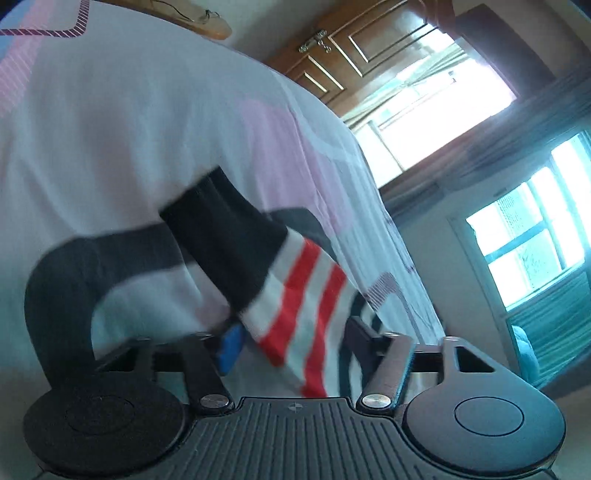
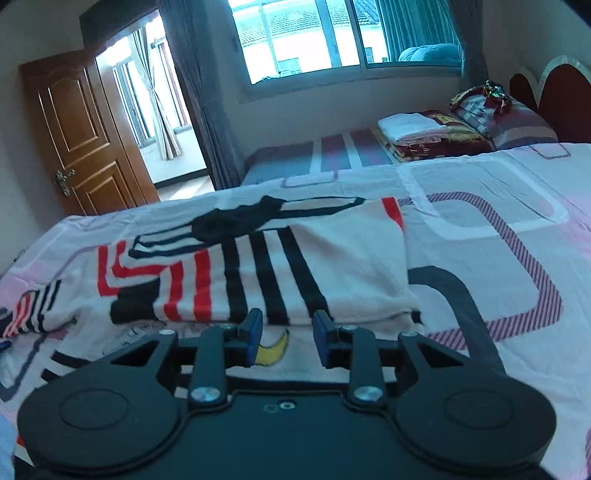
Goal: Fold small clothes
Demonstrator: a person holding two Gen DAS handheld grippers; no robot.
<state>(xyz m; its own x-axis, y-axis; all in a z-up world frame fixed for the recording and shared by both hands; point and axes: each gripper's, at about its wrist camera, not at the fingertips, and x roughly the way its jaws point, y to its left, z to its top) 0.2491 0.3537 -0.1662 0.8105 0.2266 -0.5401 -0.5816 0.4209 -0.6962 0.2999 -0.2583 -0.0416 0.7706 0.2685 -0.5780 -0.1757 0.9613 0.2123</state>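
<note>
A small striped garment, white with black and red stripes, lies partly folded on the patterned bed sheet. My right gripper is open and empty, its blue pads just short of the garment's near edge. In the left wrist view, my left gripper is shut on a black, red and white striped part of the garment and holds it lifted above the sheet. One blue pad shows; the other is hidden by cloth.
A yellow banana print shows on cloth under the right gripper. Folded linens and a pillow lie on a second bed beyond. A wooden door stands open at left, and a window is behind.
</note>
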